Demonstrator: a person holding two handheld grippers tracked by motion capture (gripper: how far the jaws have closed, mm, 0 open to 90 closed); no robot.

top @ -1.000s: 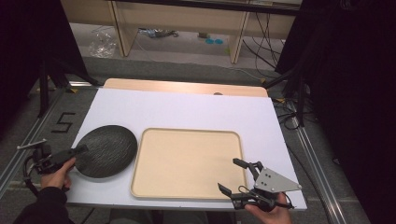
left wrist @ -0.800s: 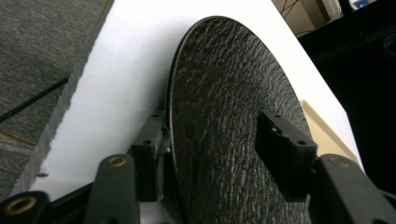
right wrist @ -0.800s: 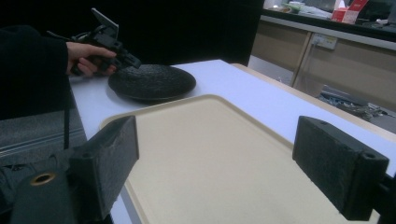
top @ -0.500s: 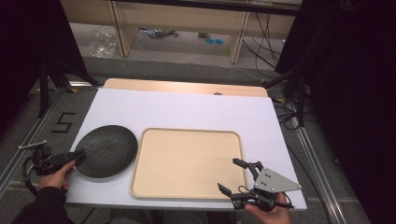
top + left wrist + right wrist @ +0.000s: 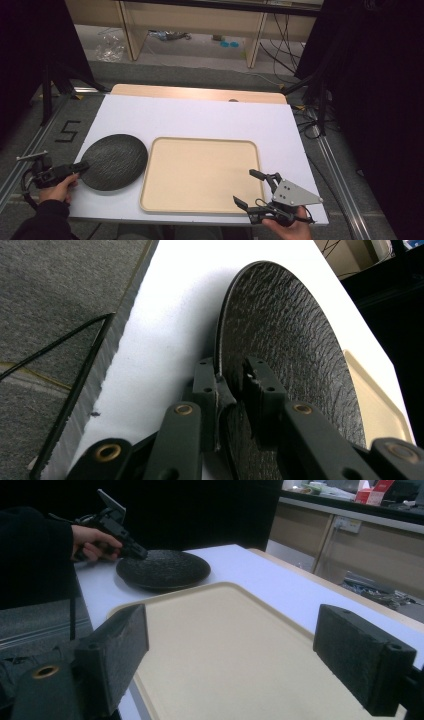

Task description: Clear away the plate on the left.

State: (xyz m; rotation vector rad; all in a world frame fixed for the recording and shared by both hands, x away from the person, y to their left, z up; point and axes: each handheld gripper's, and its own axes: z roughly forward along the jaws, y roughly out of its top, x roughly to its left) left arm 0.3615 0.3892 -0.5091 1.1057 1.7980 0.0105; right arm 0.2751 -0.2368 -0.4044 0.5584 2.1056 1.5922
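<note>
The tray [image 5: 200, 175] lay on the table [image 5: 210, 117], near its front edge. Just left of the tray sat the plate [image 5: 114, 161], almost touching it. The left gripper [image 5: 82, 166] was at the plate's left rim; the right gripper [image 5: 254, 189] hovered at the tray's front right corner.

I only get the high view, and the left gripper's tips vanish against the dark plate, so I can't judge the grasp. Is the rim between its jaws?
Observer: Yes. The left gripper view shows the left gripper astride the black plate's rim; its jaws have just been closing. Whether both pads press, I cannot tell.
Operator: Is the plate off the table?
Observer: No. Seen side-on in the right gripper view, it lies flat on the white table.
</note>
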